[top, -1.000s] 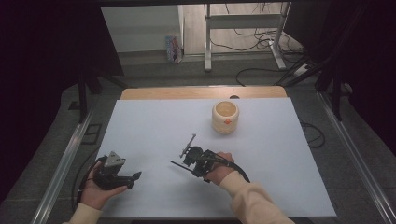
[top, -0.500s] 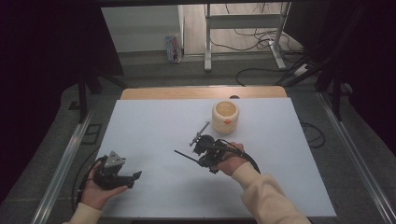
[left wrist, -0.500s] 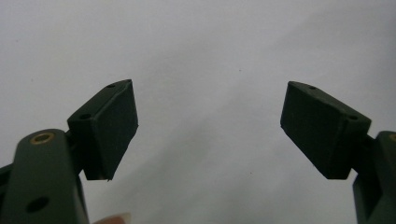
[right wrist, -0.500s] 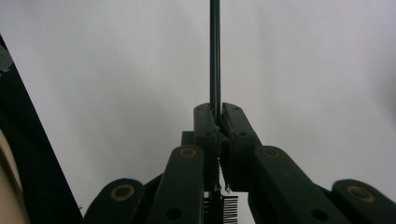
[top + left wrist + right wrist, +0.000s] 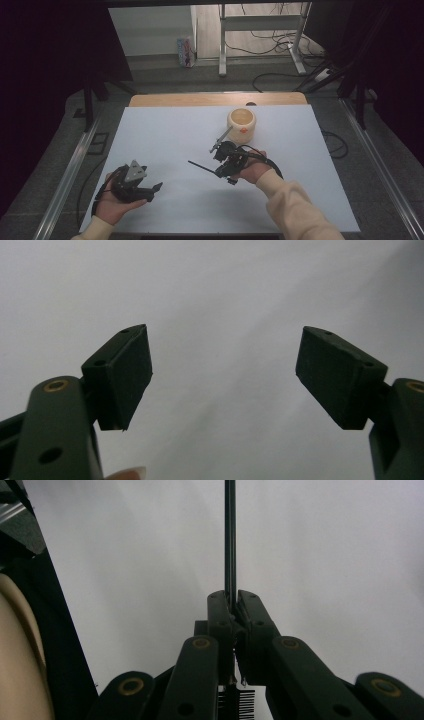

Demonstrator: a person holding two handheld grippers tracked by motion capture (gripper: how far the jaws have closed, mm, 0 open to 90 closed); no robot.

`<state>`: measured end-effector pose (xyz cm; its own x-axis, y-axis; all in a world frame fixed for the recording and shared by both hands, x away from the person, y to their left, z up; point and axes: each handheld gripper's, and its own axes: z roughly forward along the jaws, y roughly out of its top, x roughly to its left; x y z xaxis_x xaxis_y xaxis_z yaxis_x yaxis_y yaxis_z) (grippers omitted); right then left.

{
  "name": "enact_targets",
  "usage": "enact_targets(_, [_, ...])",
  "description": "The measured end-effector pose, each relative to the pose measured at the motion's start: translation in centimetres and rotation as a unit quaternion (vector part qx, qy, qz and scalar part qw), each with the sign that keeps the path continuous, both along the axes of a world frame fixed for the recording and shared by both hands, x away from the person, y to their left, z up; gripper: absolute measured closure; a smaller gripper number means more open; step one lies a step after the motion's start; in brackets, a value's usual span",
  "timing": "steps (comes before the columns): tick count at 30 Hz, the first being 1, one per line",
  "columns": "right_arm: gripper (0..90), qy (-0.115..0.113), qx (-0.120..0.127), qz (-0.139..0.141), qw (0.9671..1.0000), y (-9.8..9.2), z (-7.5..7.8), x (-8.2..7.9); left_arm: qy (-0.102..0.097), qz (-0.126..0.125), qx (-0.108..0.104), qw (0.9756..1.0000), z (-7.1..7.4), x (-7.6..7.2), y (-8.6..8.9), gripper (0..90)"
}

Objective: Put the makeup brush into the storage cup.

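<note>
My right gripper [image 5: 220,173] is held by a hand over the middle of the white table [image 5: 165,135], pointing left. In the right gripper view it [image 5: 234,598] is shut on a thin black rod [image 5: 230,540] that runs straight out past the pads; from above the rod [image 5: 200,166] sticks out to the left. My left gripper [image 5: 154,190] sits in a hand near the front left corner. Its pads [image 5: 125,375] stand wide apart over bare white surface; the jaws have just been closing a little with nothing between them. A cream cup [image 5: 241,125] stands just beyond the right gripper.
A wooden strip [image 5: 215,99] borders the table's far edge. Metal rails [image 5: 70,175] run along both sides. Cables and a desk frame [image 5: 260,30] lie on the floor beyond the table.
The right hand has carried the rod to the right and away, closer to the cup. The left hand has shifted slightly to the right.
</note>
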<state>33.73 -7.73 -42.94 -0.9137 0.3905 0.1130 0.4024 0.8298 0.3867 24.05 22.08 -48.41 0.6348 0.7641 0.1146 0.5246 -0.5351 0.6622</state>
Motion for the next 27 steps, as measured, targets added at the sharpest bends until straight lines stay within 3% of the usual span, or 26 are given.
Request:
enact_targets(8, [86.4,0.017,0.012,0.008,0.9997,-0.5,0.1,0.4,-0.027,-0.035,0.027,0.9987,1.1,0.5,-2.2,24.7])
enact_targets(27, [86.5,0.028,0.008,0.011,0.9995,-0.9,-0.1,0.5,-0.039,-0.082,0.045,0.9949,1.4,1.7,-5.1,25.7])
